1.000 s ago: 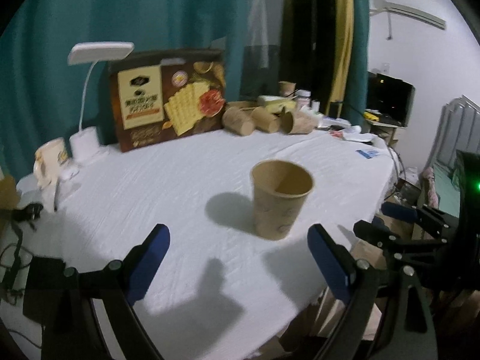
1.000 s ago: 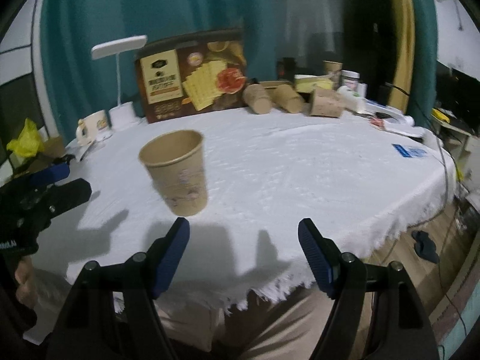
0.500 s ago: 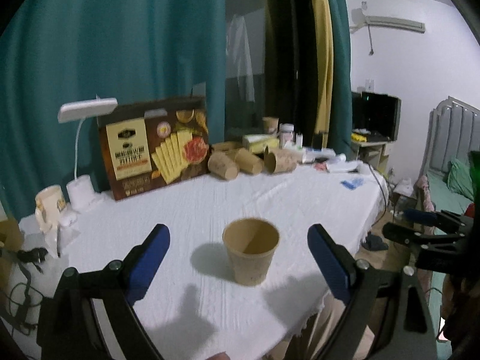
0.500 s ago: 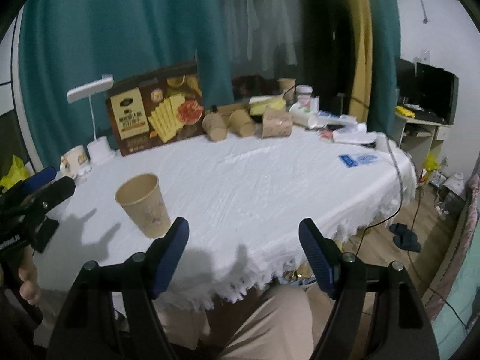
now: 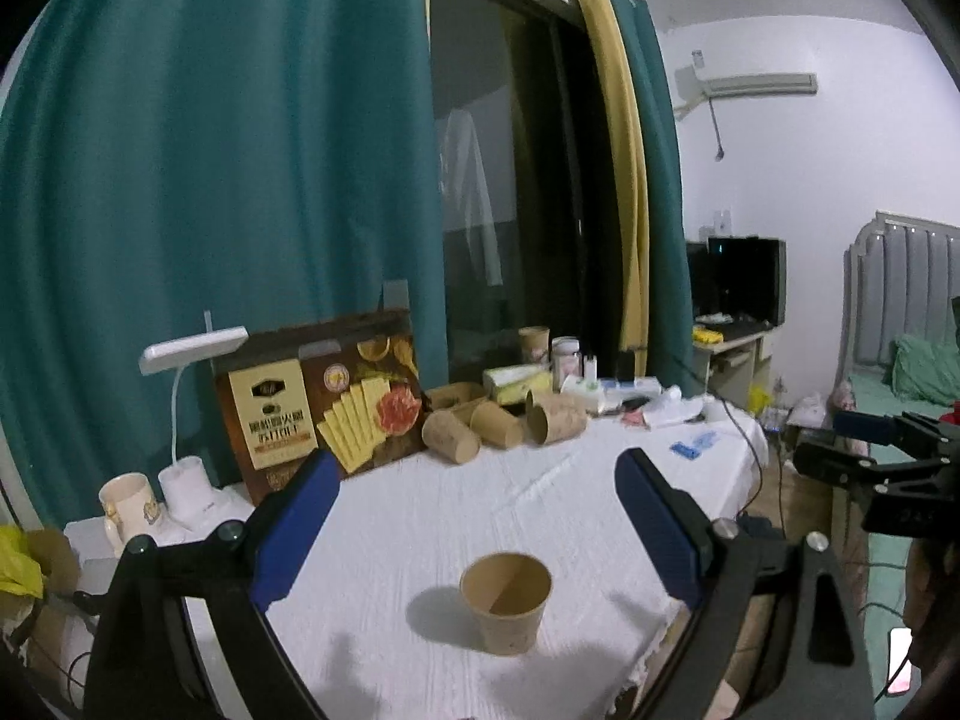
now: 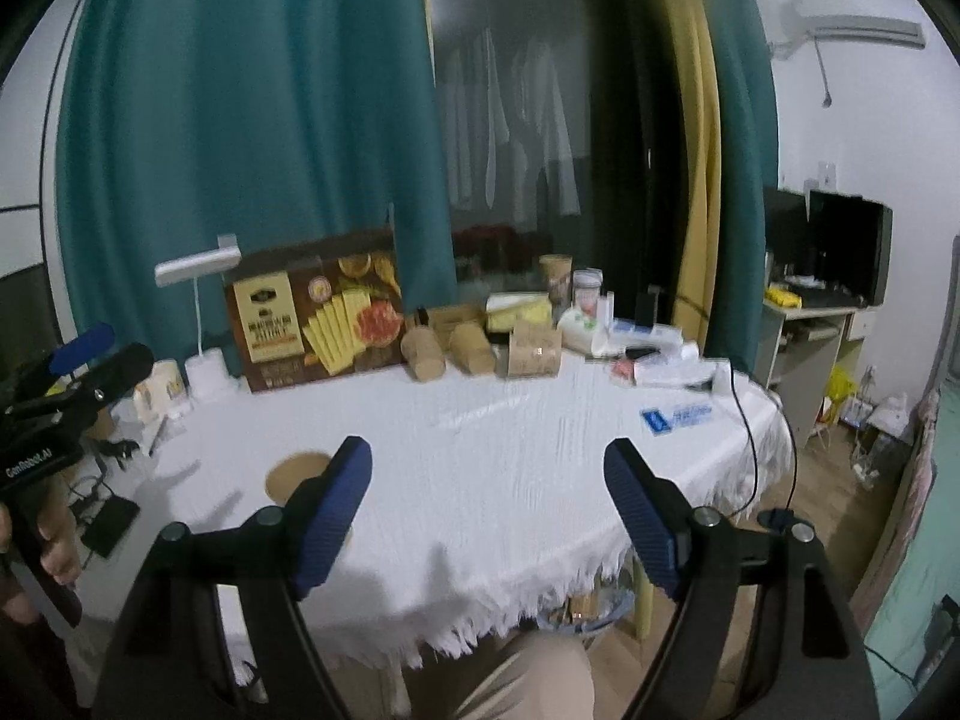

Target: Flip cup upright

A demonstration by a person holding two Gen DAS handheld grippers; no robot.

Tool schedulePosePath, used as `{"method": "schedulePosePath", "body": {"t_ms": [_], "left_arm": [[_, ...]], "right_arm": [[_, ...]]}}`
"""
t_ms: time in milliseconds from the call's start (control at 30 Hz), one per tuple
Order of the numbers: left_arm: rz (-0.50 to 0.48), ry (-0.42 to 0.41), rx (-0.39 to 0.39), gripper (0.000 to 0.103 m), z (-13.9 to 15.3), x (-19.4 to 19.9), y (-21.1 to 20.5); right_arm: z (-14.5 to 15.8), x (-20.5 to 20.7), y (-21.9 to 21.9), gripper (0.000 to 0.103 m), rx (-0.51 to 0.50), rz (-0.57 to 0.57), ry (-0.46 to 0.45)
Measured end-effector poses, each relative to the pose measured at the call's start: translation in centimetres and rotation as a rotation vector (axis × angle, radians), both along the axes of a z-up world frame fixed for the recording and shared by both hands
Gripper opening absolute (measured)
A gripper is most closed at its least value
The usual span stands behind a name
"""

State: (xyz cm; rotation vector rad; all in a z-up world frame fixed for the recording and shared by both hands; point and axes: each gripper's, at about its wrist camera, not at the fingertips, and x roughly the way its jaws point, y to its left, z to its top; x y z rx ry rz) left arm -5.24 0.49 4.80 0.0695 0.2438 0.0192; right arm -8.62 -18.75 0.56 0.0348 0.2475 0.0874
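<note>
Brown paper cup upright near front edge of white-clothed counter. Left gripper fingers spread, empty. Right gripper fingers just widened, empty. Risk: stray finger or tugged cloth tips light cup.

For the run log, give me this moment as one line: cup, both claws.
paper cup: upright on tablecloth, free | left claw: open, empty | right claw: open, empty, just been opening

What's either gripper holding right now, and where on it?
Nothing. Left gripper and right gripper are both open and empty; the paper cup stands free on the table.
</note>
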Motion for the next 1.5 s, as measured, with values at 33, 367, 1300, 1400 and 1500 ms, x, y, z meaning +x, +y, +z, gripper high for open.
{"method": "schedulePosePath", "body": {"t_ms": [33,367,1300,1400,1500], "left_arm": [[0.013,-0.003,0.003,0.093,0.3,-0.1,0.0],[0.038,-0.008,-0.013,0.093,1.8,-1.5,1.7],[0.000,0.005,-0.092,0.093,0.4,-0.4,6.2],[-0.004,0.003,-0.095,0.093,0.5,-0.1,6.0],[-0.005,0.001,-0.094,0.093,0.5,-0.1,5.8]], "right_arm": [[0.6,-0.4,0.0,0.082,0.002,0.002,-0.013],[3.8,-2.6,2.2,0.087,-0.012,0.008,-0.102],[2.6,2.3,5.9,0.088,-0.042,0.047,-0.052],[2.6,2.4,5.7,0.088,-0.039,0.046,-0.054],[2.5,2.4,5.4,0.088,-0.034,0.049,-0.053]]}}
